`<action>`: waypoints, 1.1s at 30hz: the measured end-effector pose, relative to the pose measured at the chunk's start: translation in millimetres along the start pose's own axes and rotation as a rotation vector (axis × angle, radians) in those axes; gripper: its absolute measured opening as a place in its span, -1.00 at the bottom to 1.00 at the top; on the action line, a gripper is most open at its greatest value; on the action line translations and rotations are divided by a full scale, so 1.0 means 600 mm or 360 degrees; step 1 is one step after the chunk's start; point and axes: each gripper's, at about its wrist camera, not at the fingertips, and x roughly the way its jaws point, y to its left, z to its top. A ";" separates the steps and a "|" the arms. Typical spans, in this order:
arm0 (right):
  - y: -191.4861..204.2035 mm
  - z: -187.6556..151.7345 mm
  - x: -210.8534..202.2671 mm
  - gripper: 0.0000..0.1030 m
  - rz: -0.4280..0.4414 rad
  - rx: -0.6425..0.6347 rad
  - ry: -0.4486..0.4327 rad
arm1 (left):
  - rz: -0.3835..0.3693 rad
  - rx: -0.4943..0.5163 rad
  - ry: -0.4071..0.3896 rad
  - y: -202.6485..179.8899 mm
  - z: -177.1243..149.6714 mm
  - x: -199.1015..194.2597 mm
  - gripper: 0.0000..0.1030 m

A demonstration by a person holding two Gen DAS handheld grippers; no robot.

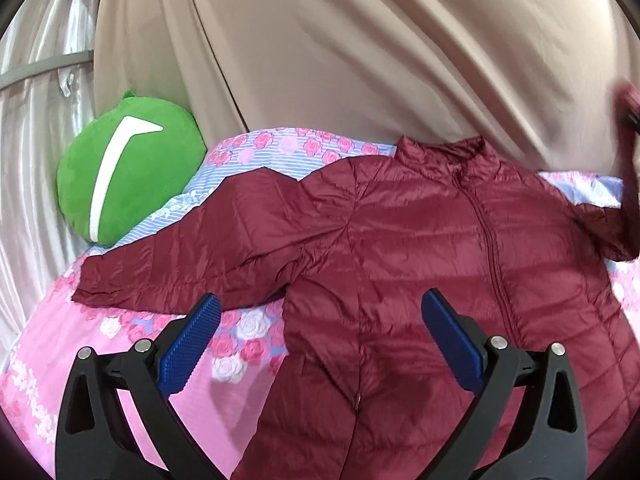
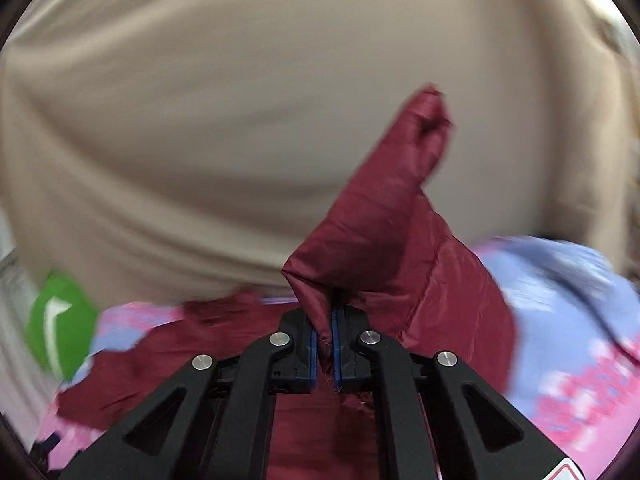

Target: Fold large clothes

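Observation:
A maroon puffer jacket [image 1: 420,248] lies front up on a floral bedspread [image 1: 120,360], zipper closed, its left sleeve [image 1: 192,256] spread out to the left. My left gripper [image 1: 320,316] is open and empty, hovering over the jacket's lower left side. My right gripper [image 2: 325,320] is shut on the jacket's right sleeve [image 2: 384,216], which is lifted above the bed with the cuff sticking up. The right wrist view is blurred by motion. The lifted sleeve shows at the far right of the left wrist view [image 1: 628,184].
A round green plush cushion [image 1: 124,168] sits at the back left of the bed, also in the right wrist view [image 2: 60,324]. A beige curtain [image 1: 360,48] hangs behind the bed. A shiny white curtain [image 1: 36,100] hangs at the left.

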 end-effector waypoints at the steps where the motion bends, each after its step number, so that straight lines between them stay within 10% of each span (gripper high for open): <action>1: 0.070 -0.008 0.020 -0.88 0.0125 -0.0096 0.0029 | -0.0013 -0.0016 0.0008 0.004 0.004 0.005 0.91; 5: 0.283 -0.095 0.110 -0.76 0.0461 -0.0366 0.0241 | -0.0049 -0.0075 0.0065 0.027 0.013 0.029 0.91; 9: 0.402 -0.225 0.188 -0.03 0.0615 -0.0496 0.0537 | -0.0077 -0.0123 0.0131 0.055 0.007 0.055 0.91; 12: 0.423 -0.288 0.178 0.01 0.0681 -0.0565 0.0602 | -0.0131 -0.0167 0.0200 0.075 0.000 0.079 0.91; 18: 0.298 -0.250 0.108 0.42 0.0603 -0.0475 0.0451 | -0.0310 -0.0234 0.0314 0.079 0.000 0.141 0.91; 27: -0.054 -0.159 0.073 0.51 -0.0125 -0.0011 0.0308 | -0.0595 -0.0335 0.0495 0.011 0.035 0.270 0.89; 33: -0.179 -0.164 0.105 0.52 -0.0145 0.0351 0.0409 | -0.0614 -0.0441 0.0649 -0.003 0.036 0.327 -0.21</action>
